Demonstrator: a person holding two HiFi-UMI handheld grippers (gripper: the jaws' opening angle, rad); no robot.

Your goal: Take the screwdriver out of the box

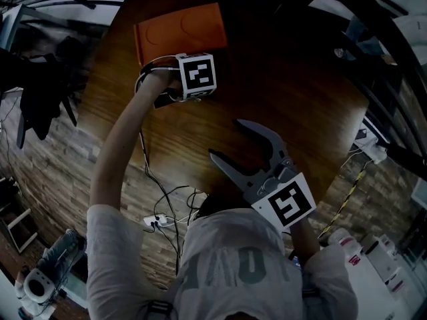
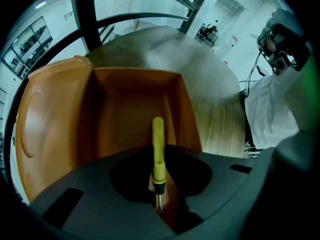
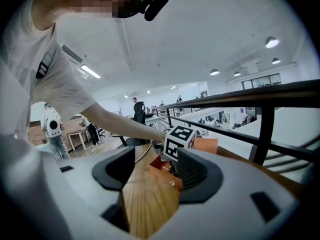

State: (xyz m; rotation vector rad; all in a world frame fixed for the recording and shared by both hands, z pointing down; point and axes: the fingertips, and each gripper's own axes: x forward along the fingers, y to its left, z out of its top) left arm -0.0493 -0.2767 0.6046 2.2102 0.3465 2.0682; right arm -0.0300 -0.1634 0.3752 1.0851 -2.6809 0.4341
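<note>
The lid (image 2: 47, 116) stands folded open on the left side of the orange box (image 2: 131, 101), which sits at the far edge of the round wooden table (image 1: 287, 92). My left claw (image 2: 159, 205) points steeply down over the box, jaws pinched tight on the metal shaft of the yellow-handled screwdriver (image 2: 158, 146). Its handle reaches out past my jaws over the box's open inside. Right of the box and nearer my body, my right claw (image 1: 224, 137) hovers above bare wood, jaws spread wide, holding nothing.
</note>
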